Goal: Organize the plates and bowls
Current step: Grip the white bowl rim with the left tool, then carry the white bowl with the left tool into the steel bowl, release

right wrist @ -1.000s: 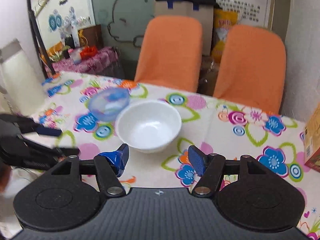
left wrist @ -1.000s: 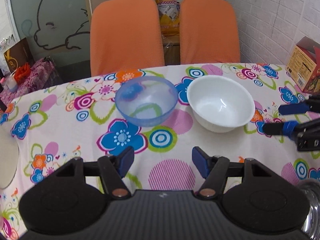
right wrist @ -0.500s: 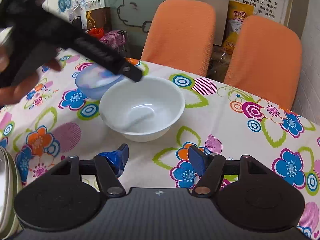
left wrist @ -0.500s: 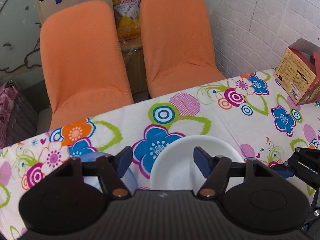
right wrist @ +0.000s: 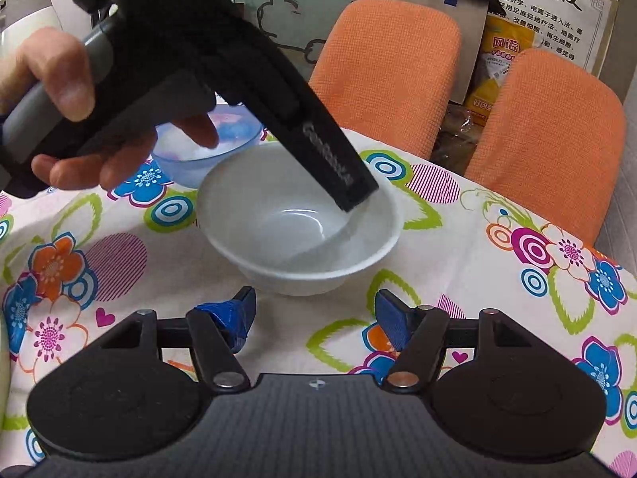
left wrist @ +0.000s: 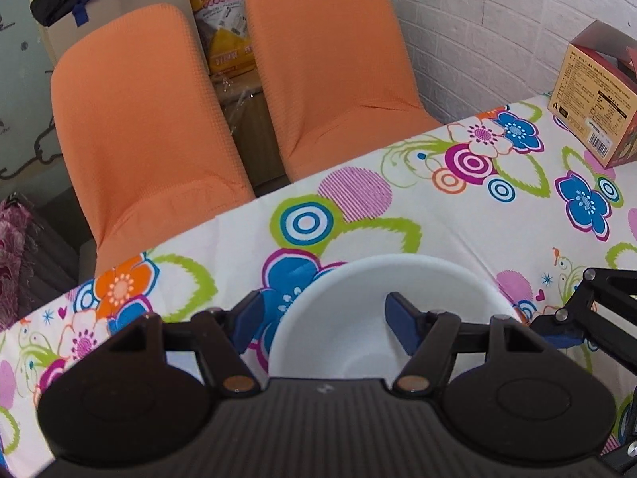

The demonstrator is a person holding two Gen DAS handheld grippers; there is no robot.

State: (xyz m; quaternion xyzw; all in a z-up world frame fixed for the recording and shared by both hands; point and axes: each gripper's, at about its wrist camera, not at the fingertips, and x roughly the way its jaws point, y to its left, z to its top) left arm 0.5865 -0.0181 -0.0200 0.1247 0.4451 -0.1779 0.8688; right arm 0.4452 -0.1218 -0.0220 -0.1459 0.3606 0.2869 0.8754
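Note:
A white bowl stands on the flowered tablecloth. It also shows in the left wrist view, just under my left gripper, which is open and hovers over its left rim. In the right wrist view the left gripper's black body reaches down over the bowl. My right gripper is open and empty, just in front of the bowl's near side. A clear blue bowl stands behind and left of the white one, partly hidden by the hand.
Two orange chairs stand at the table's far edge. A cardboard box stands at the far right of the table by the white brick wall. The right gripper's frame shows at right in the left wrist view.
My left gripper has moved forward and right, from in front of both bowls to over the white bowl. My right gripper has come a little closer to the white bowl.

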